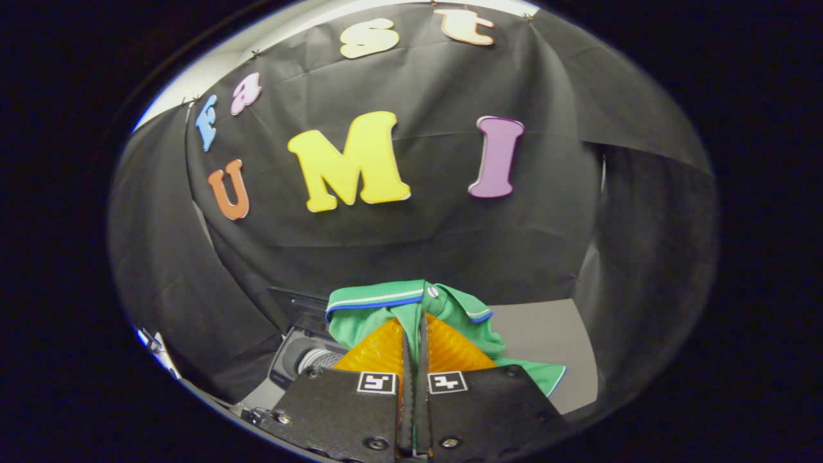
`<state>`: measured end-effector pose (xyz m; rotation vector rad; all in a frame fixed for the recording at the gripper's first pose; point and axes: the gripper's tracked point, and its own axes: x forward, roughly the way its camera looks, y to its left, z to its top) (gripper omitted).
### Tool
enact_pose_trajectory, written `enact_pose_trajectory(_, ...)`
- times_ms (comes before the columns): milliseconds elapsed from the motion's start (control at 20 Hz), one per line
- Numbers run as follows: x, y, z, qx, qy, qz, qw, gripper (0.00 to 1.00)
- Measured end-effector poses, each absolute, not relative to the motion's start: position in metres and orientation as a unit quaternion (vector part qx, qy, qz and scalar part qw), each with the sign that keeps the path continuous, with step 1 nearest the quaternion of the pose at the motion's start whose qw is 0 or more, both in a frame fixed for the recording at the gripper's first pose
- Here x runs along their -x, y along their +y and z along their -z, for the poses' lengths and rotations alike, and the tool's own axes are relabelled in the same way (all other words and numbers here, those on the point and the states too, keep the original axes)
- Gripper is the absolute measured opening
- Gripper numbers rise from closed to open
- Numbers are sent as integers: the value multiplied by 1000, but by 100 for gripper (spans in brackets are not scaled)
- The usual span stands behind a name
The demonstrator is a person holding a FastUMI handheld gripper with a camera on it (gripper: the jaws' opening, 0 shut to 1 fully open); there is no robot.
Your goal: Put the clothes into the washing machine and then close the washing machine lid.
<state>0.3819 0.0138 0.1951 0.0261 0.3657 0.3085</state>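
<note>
Gripper raised, jaws nearly closed, pinching cloth

A green shirt is seen, its collar trimmed with white and blue stripes; the same blue-and-white edging is carried on the hem right of the collar. The fabric is pinched between the closed fingers of the gripper. Left of the shirt, a grey washer with a dark opening is shown. Right of the shirt, a plain grey surface is seen. Behind the shirt, the cloth is black.
</note>
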Motion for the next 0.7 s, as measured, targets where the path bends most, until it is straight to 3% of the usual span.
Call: enact_pose_trajectory(700,-376,234,-181,33,200,-322,925,5)
